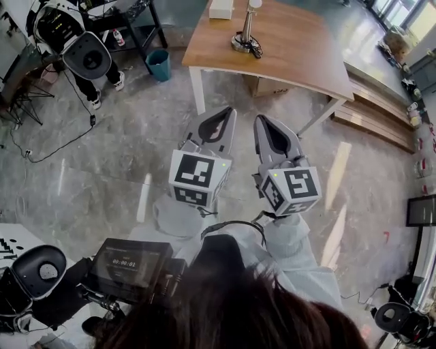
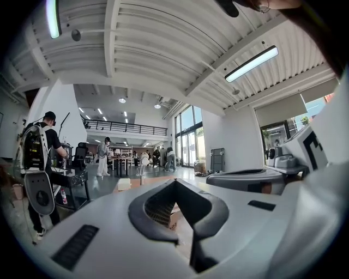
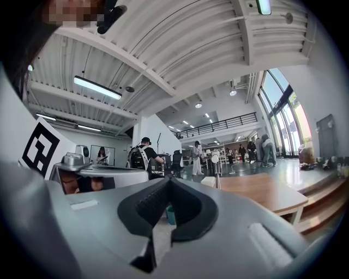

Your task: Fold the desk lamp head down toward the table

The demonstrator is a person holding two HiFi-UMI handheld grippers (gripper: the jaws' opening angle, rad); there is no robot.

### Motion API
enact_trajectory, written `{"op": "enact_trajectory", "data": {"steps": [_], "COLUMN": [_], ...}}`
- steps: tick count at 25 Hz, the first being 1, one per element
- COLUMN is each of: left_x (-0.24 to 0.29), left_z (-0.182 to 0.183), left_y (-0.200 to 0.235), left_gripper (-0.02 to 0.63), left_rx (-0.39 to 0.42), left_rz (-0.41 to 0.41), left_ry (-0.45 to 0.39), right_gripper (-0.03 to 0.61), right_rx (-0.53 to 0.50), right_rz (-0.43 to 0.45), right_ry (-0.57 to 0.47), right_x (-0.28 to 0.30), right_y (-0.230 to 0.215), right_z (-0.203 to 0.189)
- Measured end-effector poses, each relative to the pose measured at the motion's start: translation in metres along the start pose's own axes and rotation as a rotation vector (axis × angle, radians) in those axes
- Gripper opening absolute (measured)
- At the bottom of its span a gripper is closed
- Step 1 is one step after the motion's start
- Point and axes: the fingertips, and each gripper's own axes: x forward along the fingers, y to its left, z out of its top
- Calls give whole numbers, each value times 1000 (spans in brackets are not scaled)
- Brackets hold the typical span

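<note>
The person's dark hair [image 1: 231, 313] fills the lower edge of the head view, nearest the lens. Just beyond it are the grey plastic left gripper [image 1: 227, 113] and the grey plastic right gripper [image 1: 263, 120], each with a black-and-white marker cube. They are held side by side and point toward the bench. Both gripper views show the 2 black-padded jaws of each gripper pressed together with nothing between them.

Bare grey polished floor [image 1: 122, 157] lies below the grippers. The rectangular brown wooden bench [image 1: 300, 54] on white legs stands well apart from both. The silver-stemmed desk lamp [image 1: 245, 31], with a round metal base and a white head, stands upright on the far part of the bench. The frame edge cuts off its head. A black cable [image 1: 257, 49] lies bunched against the base, and a flat white box [image 1: 220, 8] sits near the lamp.

Probable faults from this state:
1. Jaws that arrive closed would push the lamp rather than grasp it, and the lamp could slide or topple.
2. Pressing the head down with the base unheld could tip the whole lamp. 1 gripper should steady the base or stem.
3. The cable could snag a jaw or drag the base.
4. The box limits room on that side.
</note>
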Motion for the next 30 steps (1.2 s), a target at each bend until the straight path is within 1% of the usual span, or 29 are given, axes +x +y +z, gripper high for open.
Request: {"op": "enact_trajectory", "data": {"steps": [4,8,13,17,20,22,25,27,30], "left_x": [59,109,180,248,309,353,413,446,487], "left_z": [16,20,5,-11,-16,-17,-10,-5,-5], "left_y": [52,98,137,164,186,203,224,236,255], "left_gripper": [3,3,3,3,3,3,3,3,3], "left_rx": [22,26,9,-9,-13,-11,-2,-14,-37], "left_rz": [-24,-48,-67,-63,-48,-31,-9,2,3], "left_ry": [-13,-4,39,49,48,62,77,69,67], "right_gripper": [2,2,2,2,2,2,2,2,2], "right_rx": [-2,16,36,42,40,41,52,46,26], "right_rz": [-29,-74,-125,-144,-132,-115,-100,-67,-30], "right_ry": [-18,-28,8,29,26,24,33,51,85], "right_x": [71,127,185,234,276,306,347,371,409], "right_y": [-31,-63,-116,-170,-217,-251,-305,-332,-362], "right_z": [12,17,3,-16,-18,-15,-10,-8,-14]}}
